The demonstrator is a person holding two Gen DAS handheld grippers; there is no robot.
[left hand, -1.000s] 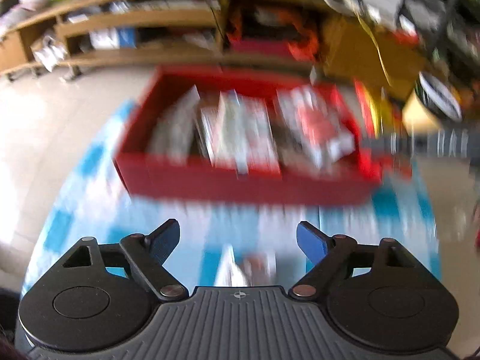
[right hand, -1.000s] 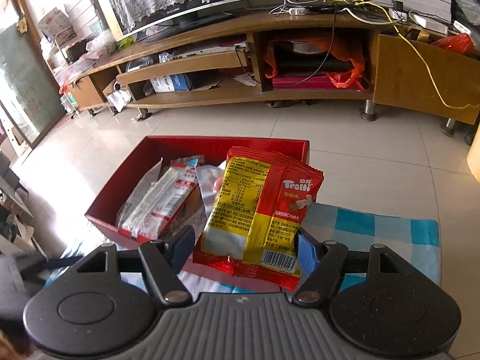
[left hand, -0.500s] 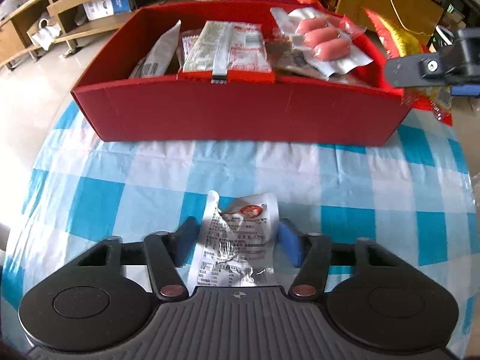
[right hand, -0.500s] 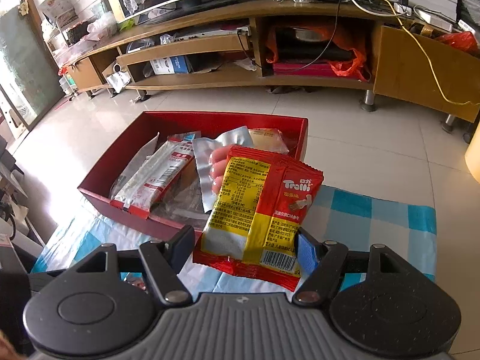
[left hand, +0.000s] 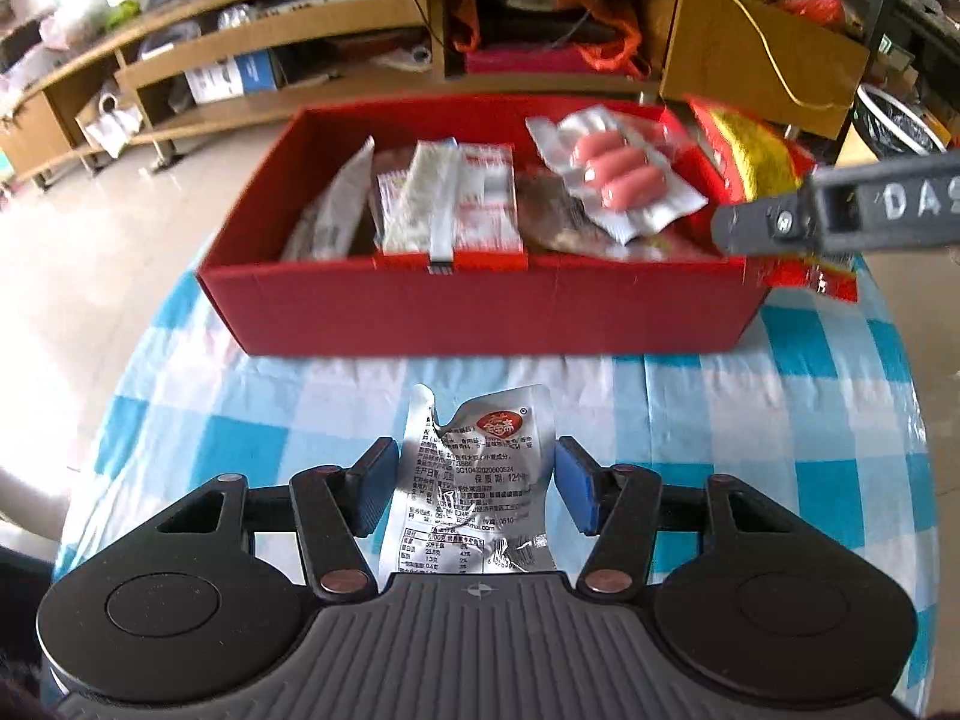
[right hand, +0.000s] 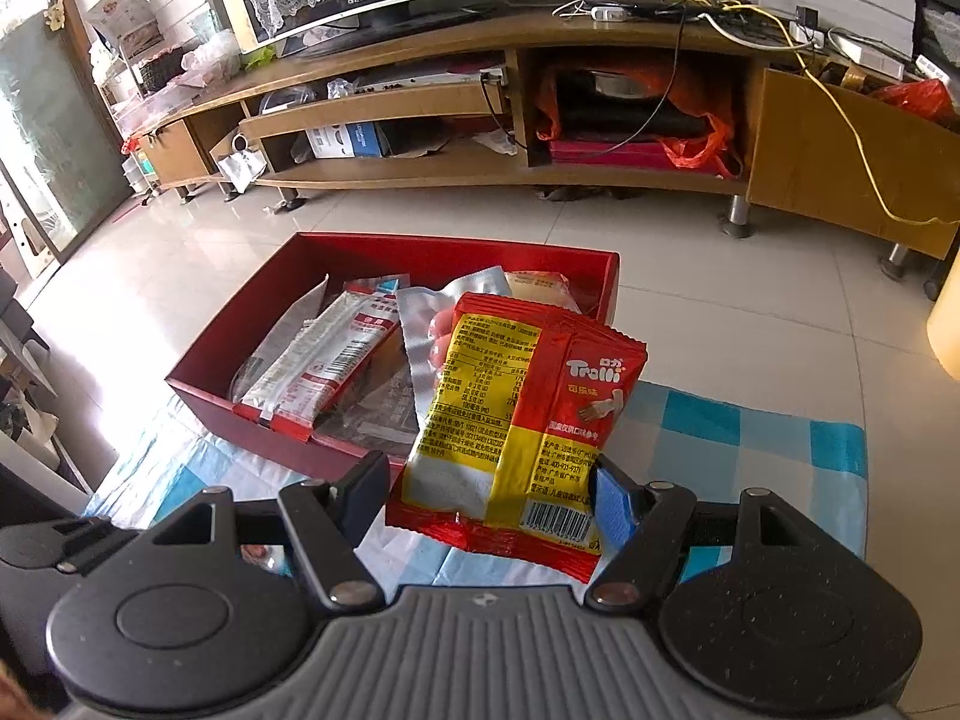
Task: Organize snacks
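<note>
A crinkled silver snack packet point(left hand: 480, 480) sits between the blue pads of my left gripper point(left hand: 477, 480), which is shut on it above the blue-and-white checked tablecloth point(left hand: 240, 420). Beyond it stands the red box point(left hand: 480, 312), which holds a sausage pack point(left hand: 618, 174), a white-and-red packet point(left hand: 450, 204) and other snacks. My right gripper point(right hand: 489, 492) is shut on a red-and-yellow candy bag point(right hand: 522, 414) and holds it upright over the near right corner of the red box point(right hand: 456, 243). In the left wrist view that bag point(left hand: 756, 162) and a right finger point(left hand: 840, 216) show at the box's right end.
The round table's edge curves close around the box on the left and right. Past it lie a pale tiled floor point(right hand: 690, 252) and a long wooden TV stand point(right hand: 420, 96) with cluttered shelves and cables.
My left jaws have closed from wide open onto the silver packet, and the red box now looks smaller in that view. The right gripper still holds the candy bag in about the same place.
</note>
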